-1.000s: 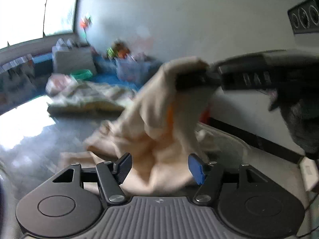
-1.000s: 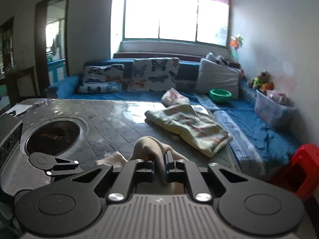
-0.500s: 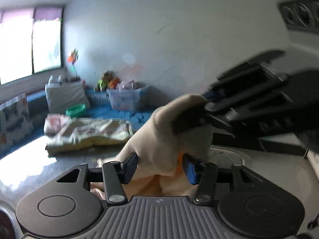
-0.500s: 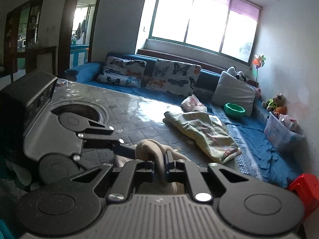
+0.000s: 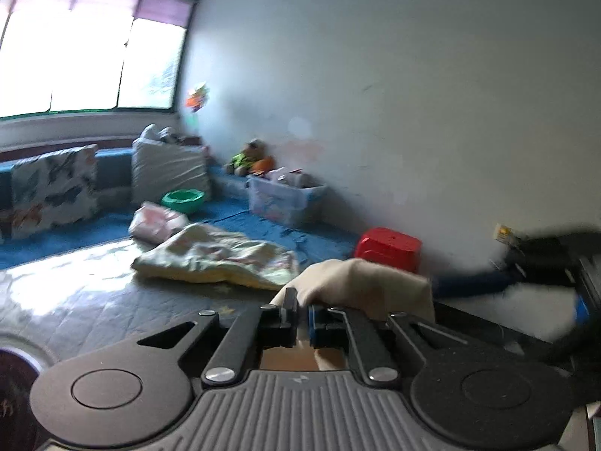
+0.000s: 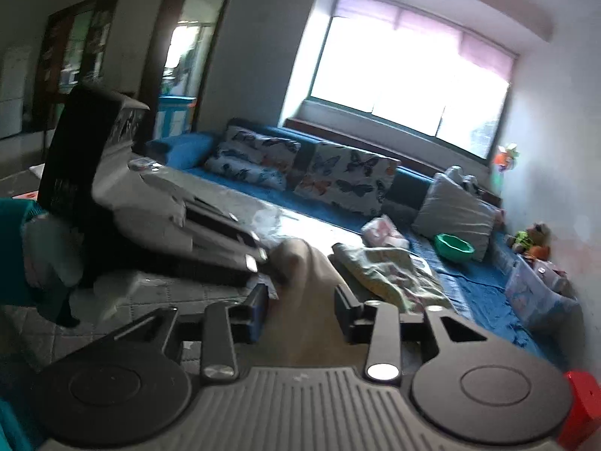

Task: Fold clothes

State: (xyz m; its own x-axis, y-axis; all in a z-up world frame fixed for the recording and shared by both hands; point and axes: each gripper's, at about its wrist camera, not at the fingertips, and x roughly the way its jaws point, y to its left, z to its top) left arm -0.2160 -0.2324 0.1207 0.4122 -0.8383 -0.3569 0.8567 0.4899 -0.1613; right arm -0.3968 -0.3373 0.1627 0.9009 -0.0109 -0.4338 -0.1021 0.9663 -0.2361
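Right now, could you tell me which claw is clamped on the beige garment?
The left claw pinches the beige garment; the right claw stands open around it.

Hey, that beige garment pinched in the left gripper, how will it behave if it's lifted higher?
Likely floppy: the beige garment drapes over the left gripper. Probably light, since it bunches softly. Its loose end by the open right gripper may swing.

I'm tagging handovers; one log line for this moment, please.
left gripper: just closed on beige garment | right gripper: just opened, garment between jaws, unpinched
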